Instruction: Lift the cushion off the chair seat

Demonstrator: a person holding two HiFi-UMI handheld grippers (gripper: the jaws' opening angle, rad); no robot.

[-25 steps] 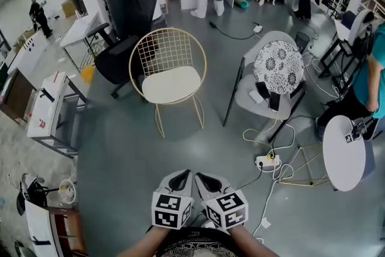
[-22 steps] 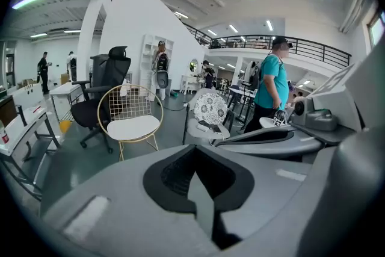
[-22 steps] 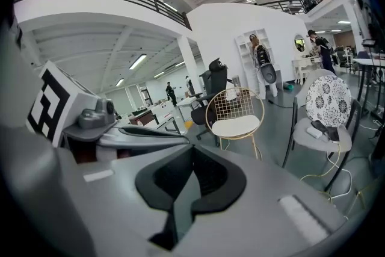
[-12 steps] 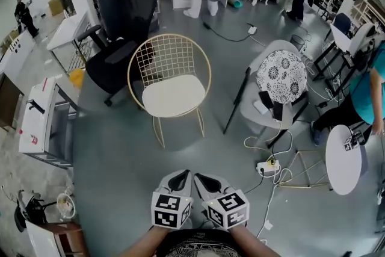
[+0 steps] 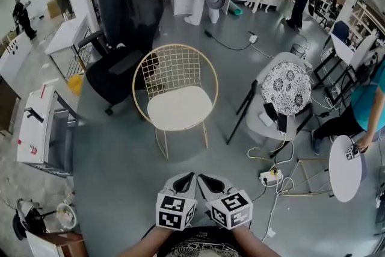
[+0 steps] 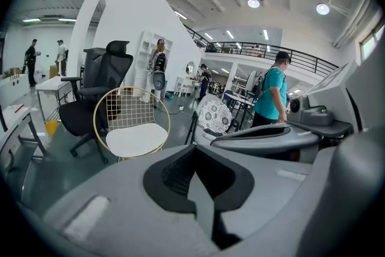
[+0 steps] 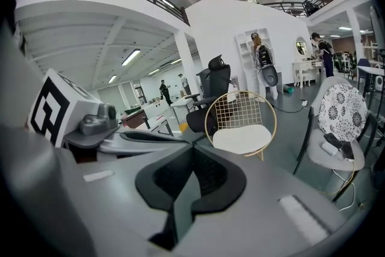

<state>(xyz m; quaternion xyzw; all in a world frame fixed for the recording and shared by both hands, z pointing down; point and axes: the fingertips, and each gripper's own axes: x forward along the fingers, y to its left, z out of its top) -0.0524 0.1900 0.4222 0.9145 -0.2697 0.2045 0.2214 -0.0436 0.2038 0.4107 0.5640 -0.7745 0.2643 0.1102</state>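
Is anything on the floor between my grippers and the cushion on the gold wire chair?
Nothing visible. Bare grey floor runs from the left gripper and right gripper to the chair with the cushion; the power strip lies off right.

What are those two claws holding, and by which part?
Nothing: the left gripper and right gripper are both shut and empty, short of the cushion.

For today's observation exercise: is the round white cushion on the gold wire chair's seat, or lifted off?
On the seat: the round white cushion lies flat within the gold wire chair, covering its seat.
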